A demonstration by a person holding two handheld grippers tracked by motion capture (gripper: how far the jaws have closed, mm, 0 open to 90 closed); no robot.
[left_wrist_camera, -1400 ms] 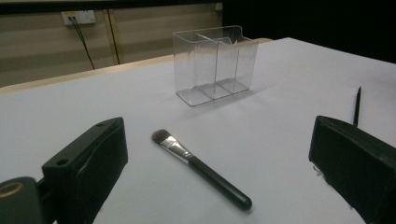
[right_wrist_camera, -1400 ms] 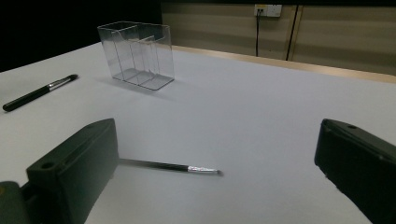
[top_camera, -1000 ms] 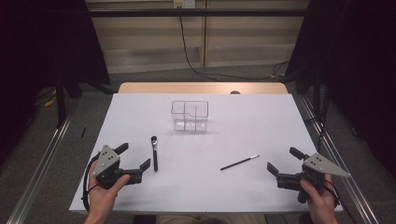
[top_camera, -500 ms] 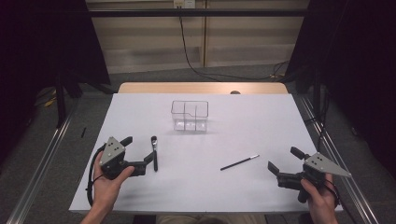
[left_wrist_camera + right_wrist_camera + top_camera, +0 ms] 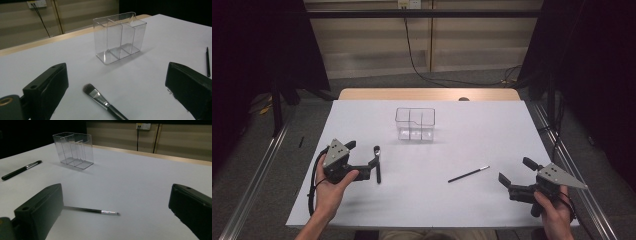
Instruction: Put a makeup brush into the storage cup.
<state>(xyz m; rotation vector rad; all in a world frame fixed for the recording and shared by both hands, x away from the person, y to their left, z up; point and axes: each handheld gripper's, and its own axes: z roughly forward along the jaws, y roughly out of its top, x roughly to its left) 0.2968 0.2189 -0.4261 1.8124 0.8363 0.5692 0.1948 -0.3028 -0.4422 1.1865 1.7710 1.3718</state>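
The left tongs (image 5: 373,167), jaws wide apart and empty, sit at the flat makeup brush (image 5: 100,99), which lies between them, bristles pointing away, handle running back. Farther right, the right tongs (image 5: 516,175), also wide and empty, face the thin brush (image 5: 468,174) lying crosswise ahead.

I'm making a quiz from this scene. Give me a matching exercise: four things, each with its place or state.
1. left tool
2. clear organizer
3. thin brush
4. flat brush

a. upright, compartments empty
b. lies left of the right tool
c. open, straddling a brush
d. lies bristles toward the organizer

Pairs: 1-c, 2-a, 3-b, 4-d
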